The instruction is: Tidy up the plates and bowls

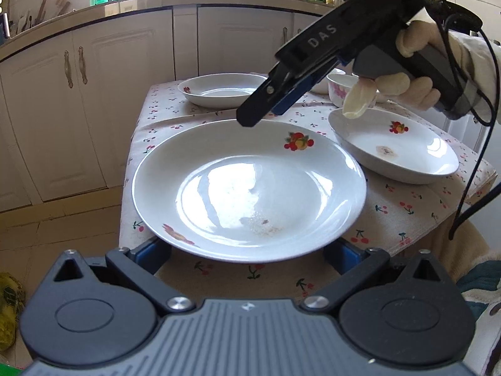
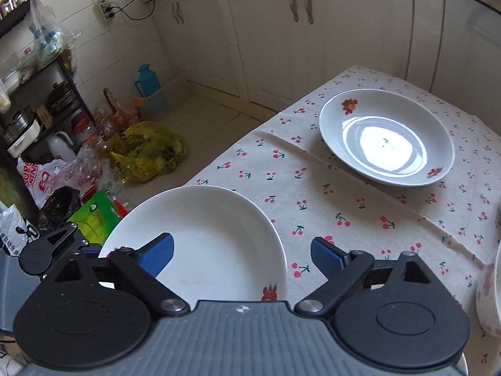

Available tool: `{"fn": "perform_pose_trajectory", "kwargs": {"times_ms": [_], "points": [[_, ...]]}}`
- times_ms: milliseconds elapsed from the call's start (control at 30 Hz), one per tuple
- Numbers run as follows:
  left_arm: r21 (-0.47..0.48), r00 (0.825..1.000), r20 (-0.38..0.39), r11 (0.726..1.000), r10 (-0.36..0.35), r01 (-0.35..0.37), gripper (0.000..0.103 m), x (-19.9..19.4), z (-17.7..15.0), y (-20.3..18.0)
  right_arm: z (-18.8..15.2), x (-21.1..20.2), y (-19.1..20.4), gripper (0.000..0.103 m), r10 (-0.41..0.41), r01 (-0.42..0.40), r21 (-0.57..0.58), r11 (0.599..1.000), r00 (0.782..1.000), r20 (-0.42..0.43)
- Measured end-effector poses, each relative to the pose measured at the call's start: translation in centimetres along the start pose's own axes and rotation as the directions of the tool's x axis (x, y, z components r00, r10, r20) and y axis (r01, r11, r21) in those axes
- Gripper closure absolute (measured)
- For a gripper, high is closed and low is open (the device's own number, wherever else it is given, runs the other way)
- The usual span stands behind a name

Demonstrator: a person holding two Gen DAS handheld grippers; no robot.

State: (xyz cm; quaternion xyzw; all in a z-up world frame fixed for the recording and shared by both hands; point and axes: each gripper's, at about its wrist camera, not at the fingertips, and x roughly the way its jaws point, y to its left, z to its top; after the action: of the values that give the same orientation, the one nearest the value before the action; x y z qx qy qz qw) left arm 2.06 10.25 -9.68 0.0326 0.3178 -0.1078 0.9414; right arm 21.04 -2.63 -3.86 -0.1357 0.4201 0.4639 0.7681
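the cherry-print tablecloth [image 1: 407, 210] carries three plates and some bowls at the back right. the nearest plate [image 1: 250, 188] lies straight ahead of the left gripper [image 1: 247, 253], its near rim between that gripper's widely spread blue pads [image 1: 150, 255], so the left is the closer tool. the right gripper [image 2: 242, 255] hangs over the same plate's far rim, fingers also spread and pinching nothing; whether a tip touches the rim is hard to tell. the far plate [image 2: 386, 138] sits well apart, likely the stacking spot.
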Motion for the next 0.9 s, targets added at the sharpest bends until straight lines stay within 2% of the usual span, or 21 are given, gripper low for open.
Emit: {"fn": "perform_pose_trajectory", "kwargs": {"times_ms": [233, 367, 600, 900], "points": [[0.004, 1.0, -0.017, 1.0, -0.007, 0.007, 0.0, 0.2, 0.2, 0.2, 0.8, 2.8, -1.2, 0.03, 0.037, -0.038, -0.012, 0.999, 0.996, -0.086], [0.009, 1.0, -0.025, 1.0, -0.009, 0.009, 0.0, 0.3, 0.4, 0.2, 0.8, 3.7, -1.4, 0.038, 0.091, -0.092, -0.004, 0.996, 0.989, -0.113], [0.028, 0.999, -0.038, 1.0, -0.006, 0.007, 0.001, 0.8, 1.0, 0.3, 0.9, 3.7, -2.2, 0.038, 0.118, -0.114, 0.043, 0.993, 0.988, -0.101], [0.056, 1.0, -0.023, 0.998, -0.019, 0.02, 0.001, 3.1, 3.4, 1.0, 1.8, 2.8, -4.3, 0.038, 0.046, -0.042, 0.067, 0.997, 0.997, -0.056]]}}
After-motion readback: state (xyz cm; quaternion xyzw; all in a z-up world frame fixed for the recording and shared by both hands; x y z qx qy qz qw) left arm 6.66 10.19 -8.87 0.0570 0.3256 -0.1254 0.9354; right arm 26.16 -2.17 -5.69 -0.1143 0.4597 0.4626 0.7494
